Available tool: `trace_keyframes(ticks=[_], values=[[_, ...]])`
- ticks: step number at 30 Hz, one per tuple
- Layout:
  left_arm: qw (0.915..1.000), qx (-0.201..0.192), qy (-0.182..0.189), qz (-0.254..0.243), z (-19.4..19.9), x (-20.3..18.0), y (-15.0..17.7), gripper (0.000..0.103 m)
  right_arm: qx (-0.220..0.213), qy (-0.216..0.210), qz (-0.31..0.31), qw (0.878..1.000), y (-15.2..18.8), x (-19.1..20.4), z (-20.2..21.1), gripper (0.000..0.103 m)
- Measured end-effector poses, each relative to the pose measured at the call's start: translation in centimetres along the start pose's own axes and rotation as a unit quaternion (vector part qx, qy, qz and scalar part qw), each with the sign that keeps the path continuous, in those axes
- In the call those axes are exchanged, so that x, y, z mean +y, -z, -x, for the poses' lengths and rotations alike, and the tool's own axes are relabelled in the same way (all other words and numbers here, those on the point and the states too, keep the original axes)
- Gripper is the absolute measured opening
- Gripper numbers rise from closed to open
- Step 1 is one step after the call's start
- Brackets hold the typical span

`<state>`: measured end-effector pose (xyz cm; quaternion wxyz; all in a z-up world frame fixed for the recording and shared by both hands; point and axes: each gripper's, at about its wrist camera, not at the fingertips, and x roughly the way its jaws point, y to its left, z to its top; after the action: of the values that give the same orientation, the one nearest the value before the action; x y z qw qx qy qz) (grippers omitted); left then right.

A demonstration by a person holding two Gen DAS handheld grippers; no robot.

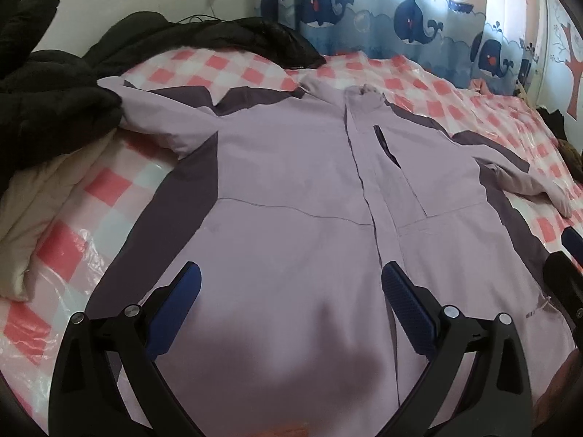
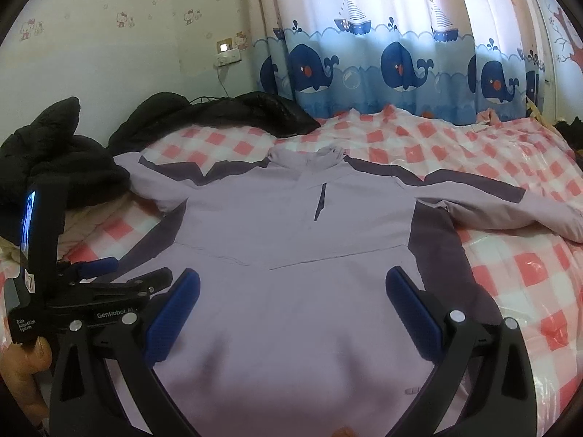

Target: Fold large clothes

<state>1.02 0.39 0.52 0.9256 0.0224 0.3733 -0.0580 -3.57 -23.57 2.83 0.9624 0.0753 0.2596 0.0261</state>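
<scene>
A large lilac jacket (image 1: pixel 291 189) with dark purple side and shoulder panels lies flat, front up, on the pink checked bed, sleeves spread to both sides. It also shows in the right wrist view (image 2: pixel 291 225). My left gripper (image 1: pixel 291 276) hovers open and empty over the jacket's lower front. My right gripper (image 2: pixel 291 284) hovers open and empty over the lower hem area. The left gripper's body (image 2: pixel 91 291) shows at the left of the right wrist view. The right gripper (image 1: pixel 568 273) shows at the right edge of the left wrist view.
A black padded coat (image 1: pixel 54 87) is piled at the jacket's left sleeve and along the bed's far side (image 2: pixel 218 113). A cream pillow (image 1: pixel 40 211) lies at the left. The whale curtain (image 2: pixel 400 69) hangs behind the bed. Plastic sheeting (image 2: pixel 528 291) covers the bedspread.
</scene>
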Motion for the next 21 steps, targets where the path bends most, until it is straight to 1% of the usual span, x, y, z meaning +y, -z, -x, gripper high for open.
trace_keyframes(ticks=[9,21], values=[[0.9994,-0.02,-0.019,-0.02,0.82,-0.64,0.15,0.095,0.007,-0.003,0.002,1.0,0.2,0.03,-0.3,0.098],[0.9993,-0.024,-0.021,-0.017,1.08,-0.4,0.11,0.095,0.006,-0.008,0.0,1.0,0.22,0.06,-0.25,0.098]])
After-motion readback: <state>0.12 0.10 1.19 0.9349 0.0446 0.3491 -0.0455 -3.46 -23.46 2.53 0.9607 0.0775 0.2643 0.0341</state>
